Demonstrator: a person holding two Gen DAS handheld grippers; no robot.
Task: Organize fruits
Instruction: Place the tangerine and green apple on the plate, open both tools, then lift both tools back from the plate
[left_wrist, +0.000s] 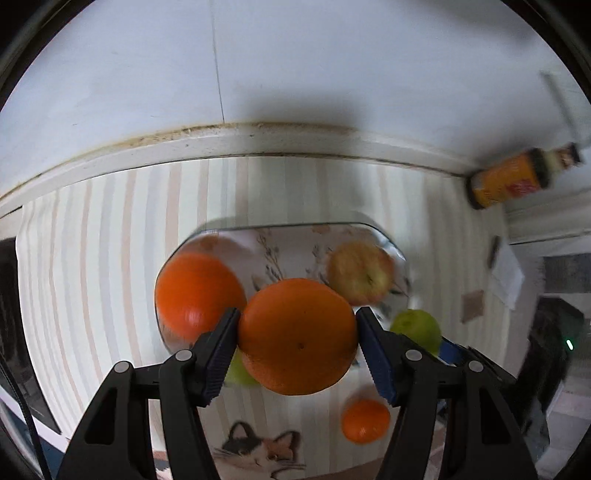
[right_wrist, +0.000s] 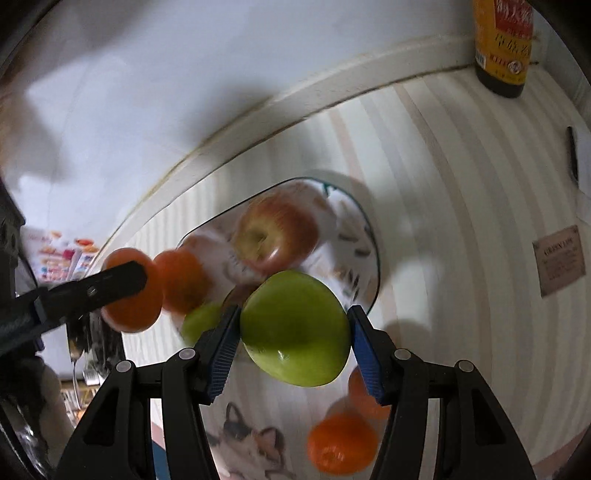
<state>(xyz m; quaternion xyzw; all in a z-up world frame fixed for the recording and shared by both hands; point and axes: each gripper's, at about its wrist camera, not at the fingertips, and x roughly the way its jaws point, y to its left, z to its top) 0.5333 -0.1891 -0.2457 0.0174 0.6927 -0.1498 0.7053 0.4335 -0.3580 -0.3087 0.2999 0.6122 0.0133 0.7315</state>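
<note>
My left gripper (left_wrist: 297, 338) is shut on a large orange (left_wrist: 297, 334), held above the near edge of a patterned tray (left_wrist: 295, 236). The tray holds another orange (left_wrist: 195, 291) and a red-yellow apple (left_wrist: 360, 273). My right gripper (right_wrist: 291, 330) is shut on a green apple (right_wrist: 295, 328), held above the tray (right_wrist: 369, 236); this apple also shows in the left wrist view (left_wrist: 417, 328). In the right wrist view the red apple (right_wrist: 277, 232), a tray orange (right_wrist: 183, 280), and the left gripper's orange (right_wrist: 135, 291) appear. Another green apple (right_wrist: 201, 319) lies by the tray.
Small oranges lie on the striped cloth near a cat picture (left_wrist: 365, 421) (right_wrist: 341, 443). A dark sauce bottle (left_wrist: 517, 177) (right_wrist: 504, 44) stands at the far right by the wall ledge. A brown label (right_wrist: 559, 260) and white paper (left_wrist: 508, 275) lie to the right.
</note>
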